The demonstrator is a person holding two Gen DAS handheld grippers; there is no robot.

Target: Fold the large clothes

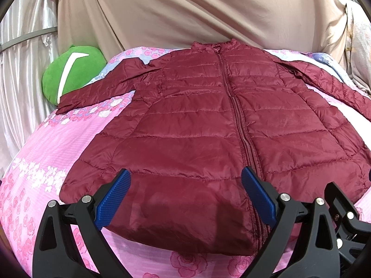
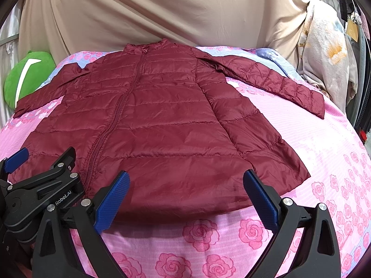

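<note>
Both my left gripper (image 1: 185, 199) and right gripper (image 2: 185, 199) gape wide, empty, above the maroon jacket's (image 1: 208, 127) hem on the pink bedsheet (image 2: 324, 162).

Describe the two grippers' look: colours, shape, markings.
Both match: the left gripper and right gripper have black plastic triangulated finger arms with silver bolt heads and blue, finely textured flat pads. The left gripper's body, seen from the right wrist, carries white "Robot.AI" lettering. No cables or sleeves visible.
</note>
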